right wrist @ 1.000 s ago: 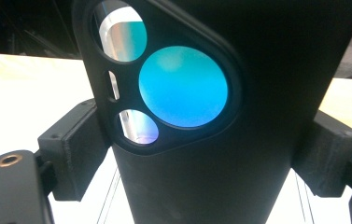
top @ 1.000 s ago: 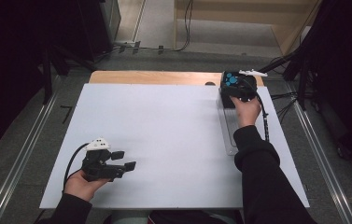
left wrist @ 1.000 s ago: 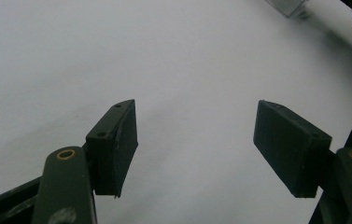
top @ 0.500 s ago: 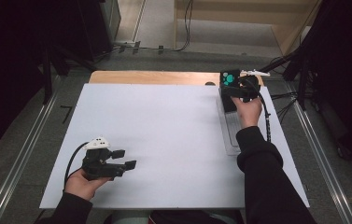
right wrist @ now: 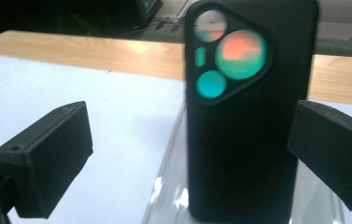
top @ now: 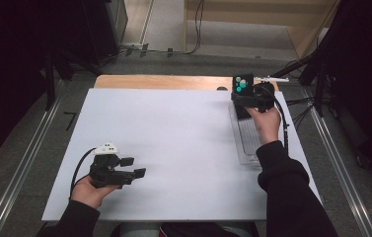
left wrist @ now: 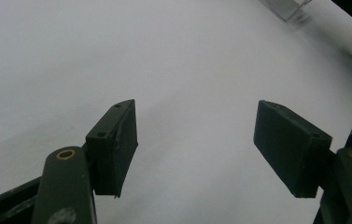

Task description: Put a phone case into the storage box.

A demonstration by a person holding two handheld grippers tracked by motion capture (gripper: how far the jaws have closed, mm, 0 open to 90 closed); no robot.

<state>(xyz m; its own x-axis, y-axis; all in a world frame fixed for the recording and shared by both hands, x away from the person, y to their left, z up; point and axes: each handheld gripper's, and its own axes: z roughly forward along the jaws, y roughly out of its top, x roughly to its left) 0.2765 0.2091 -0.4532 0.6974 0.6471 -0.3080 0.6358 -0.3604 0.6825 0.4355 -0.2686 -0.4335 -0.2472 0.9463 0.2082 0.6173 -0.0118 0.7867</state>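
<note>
In the high view the right gripper (top: 246,98) sits in the upper right of the frame, at the far end of a clear plastic tray (top: 246,143) that lies along the right edge of the white table sheet (top: 173,138). A black phone case (top: 242,84) with teal camera cut-outs stands upright just beyond that gripper, its lower end at the tray's far end. In the right gripper view the phone case (right wrist: 248,121) rises through the centre-right of the frame between the 2 black jaws: the right-hand pad is at its edge, whether touching cannot be told, while the left-hand pad stands well apart from it with bare white sheet between. The right gripper (right wrist: 187,158) has just been opening its jaws and now holds them wide, with the case between them but not pinched. The wooden table edge (right wrist: 117,56) runs across the upper part of that view behind the case. The left gripper (top: 129,168) is in the lower left of the high view, well apart from the case, resting in the person's hand over the sheet. In the left gripper view its jaws stand parted with nothing between them, and a corner of the tray (left wrist: 285,7) shows at the upper right.
</note>
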